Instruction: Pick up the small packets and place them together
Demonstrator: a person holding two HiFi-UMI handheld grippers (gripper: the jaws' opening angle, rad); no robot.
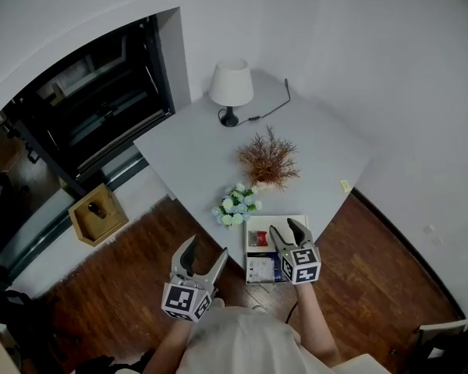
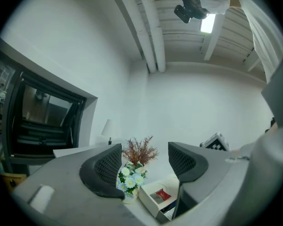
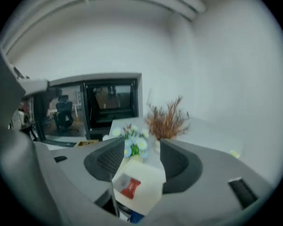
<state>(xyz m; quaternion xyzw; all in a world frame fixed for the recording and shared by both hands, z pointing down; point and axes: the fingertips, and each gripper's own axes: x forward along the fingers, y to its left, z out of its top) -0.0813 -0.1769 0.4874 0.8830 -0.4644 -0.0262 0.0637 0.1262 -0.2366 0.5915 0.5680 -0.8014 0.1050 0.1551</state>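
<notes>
A shallow white tray [image 1: 279, 222] sits at the near edge of the grey table [image 1: 203, 154]. In it lie a small red packet [image 1: 259, 238] and, nearer me, a blue and white packet [image 1: 263, 269]. My right gripper [image 1: 281, 225] hovers just above the tray, its jaws apart with nothing between them. In the right gripper view the red packet [image 3: 129, 188] shows below the jaws. My left gripper [image 1: 207, 246] hangs open and empty over the wooden floor, left of the tray. From the left gripper view the tray [image 2: 148, 202] and the red packet [image 2: 161, 195] appear low between the jaws.
A bunch of white and blue flowers [image 1: 235, 205] stands just left of the tray, a dried brown plant [image 1: 267, 160] behind it, and a white lamp [image 1: 232, 84] with its cable at the far side. A yellow note [image 1: 345, 185] lies at the table's right edge. A wooden box [image 1: 98, 213] sits on the floor.
</notes>
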